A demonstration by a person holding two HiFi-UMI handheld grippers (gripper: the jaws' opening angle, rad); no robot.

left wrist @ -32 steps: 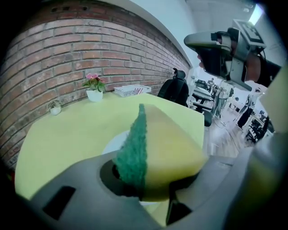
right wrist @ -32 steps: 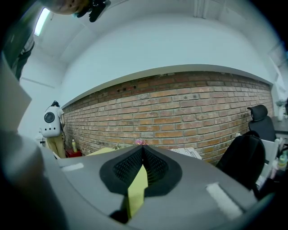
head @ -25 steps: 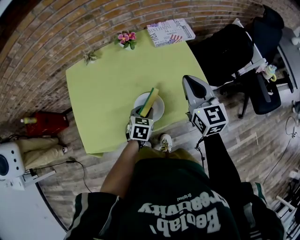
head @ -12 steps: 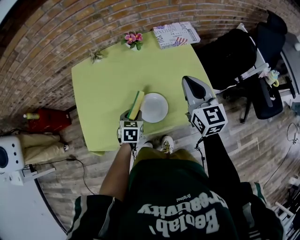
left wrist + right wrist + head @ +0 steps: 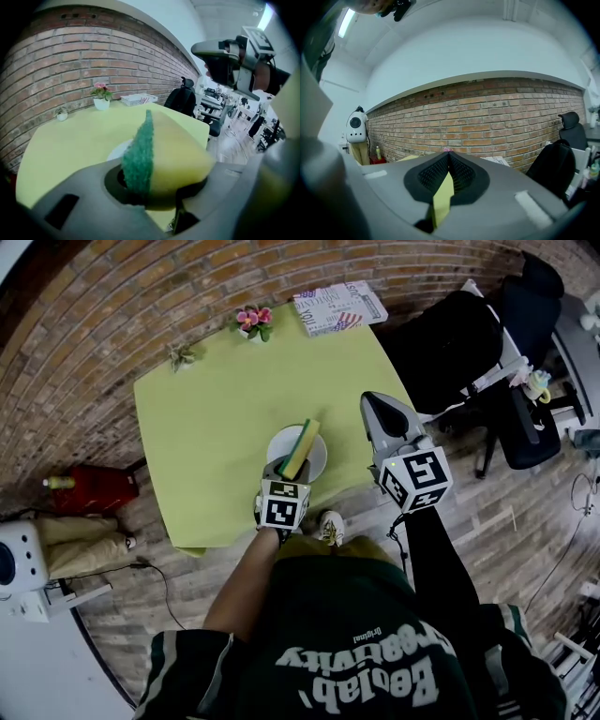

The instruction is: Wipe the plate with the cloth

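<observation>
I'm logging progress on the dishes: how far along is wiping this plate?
Done: the left gripper is shut on the sponge and holds it over the white plate on the green table. In hand: the wipe itself, though contact can't be confirmed. Left: probably covering the plate's surface; no dirt is discernible. The right gripper is shut, empty, right of the plate.

Left hand-held gripper (image 5: 287, 470) reaching forward, jaws clamped on sponge (image 5: 300, 446), right hand-held gripper (image 5: 375, 411) alongside, jaws together

Yellow sponge (image 5: 300, 447) with green scouring face stands edge-up over the white plate (image 5: 318, 463).
</observation>
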